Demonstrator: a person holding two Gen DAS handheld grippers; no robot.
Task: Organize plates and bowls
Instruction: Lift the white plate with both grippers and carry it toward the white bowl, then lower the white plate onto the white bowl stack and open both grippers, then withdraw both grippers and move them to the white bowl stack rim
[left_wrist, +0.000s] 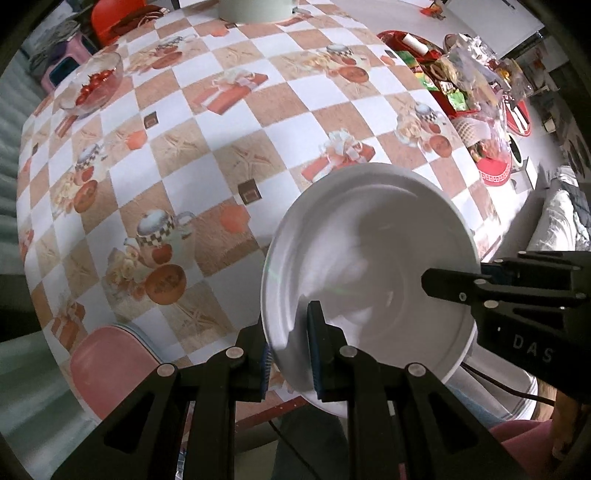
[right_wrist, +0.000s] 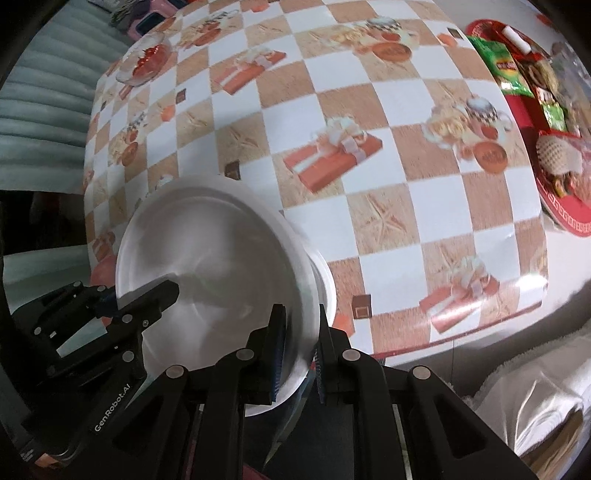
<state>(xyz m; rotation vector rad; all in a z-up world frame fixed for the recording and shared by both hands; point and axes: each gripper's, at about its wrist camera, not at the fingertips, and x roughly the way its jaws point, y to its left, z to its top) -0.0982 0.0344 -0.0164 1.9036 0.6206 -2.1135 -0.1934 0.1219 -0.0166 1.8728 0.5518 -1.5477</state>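
Left wrist view: left gripper (left_wrist: 290, 354) clamped on the near rim of the white plate (left_wrist: 369, 266), one finger (left_wrist: 317, 347) over the inner face, the other under the rim. Plate hangs above the near edge of the checkered tablecloth (left_wrist: 221, 158), at about 4 o'clock in view. Right gripper (left_wrist: 476, 286) comes in from 3 o'clock, pinching the opposite rim. Pink plate (left_wrist: 107, 373) lies on the cloth at 8 o'clock; glass bowl of red fruit (left_wrist: 94, 83) far off at 10 o'clock. Right wrist view: right gripper (right_wrist: 300, 354) closed on the plate's (right_wrist: 210, 258) rim at 6 o'clock, left gripper (right_wrist: 147, 299) gripping at 8 o'clock. A second white rim seems to show just behind the plate; blurred, cannot confirm. Judgement: carry level, both hands in step, so neither pinch twists; lower flat over the pink plate if stacking there, release together.
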